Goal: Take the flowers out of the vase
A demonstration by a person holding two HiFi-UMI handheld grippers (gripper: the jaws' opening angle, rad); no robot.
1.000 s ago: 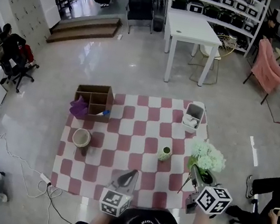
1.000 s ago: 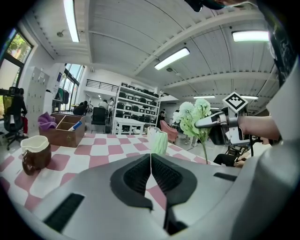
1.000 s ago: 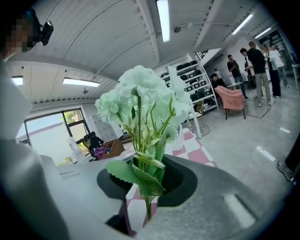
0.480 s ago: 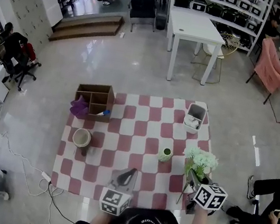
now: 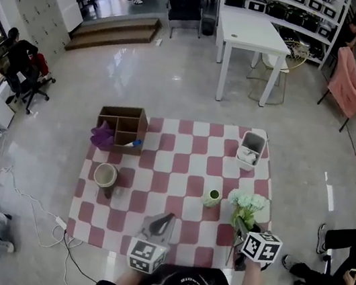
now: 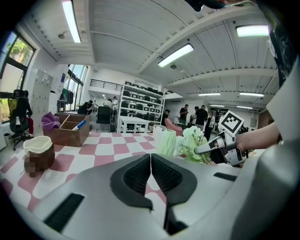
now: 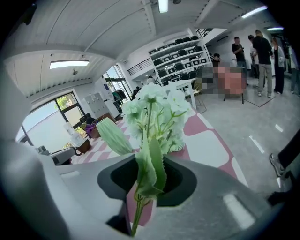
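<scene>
Right gripper: fingers clamped on the flowers' green stem, a leaf wedged in the gap with it. The stem runs down between the pads and pokes out below them; the white blooms sit just past the fingertips, tilted slightly. In the head view the bunch is directly ahead of the right gripper and over the right edge of the checkered mat. The flowers are out of the vase, a green ribbed one that stands upright on the mat, left of the right fingertips and a bit beyond them, near the blooms but apart from them. Left gripper: fingers together, pads touching, nothing between them. It is over the near edge of the mat. From its fingertips the vase is ahead and slightly right, with the flowers and the right gripper just right of that. Cup is ahead-left of the left fingers, and the wooden box with purple cloth is further out on the same side. White bin is at the mat's far right corner, well beyond the right fingertips.
</scene>
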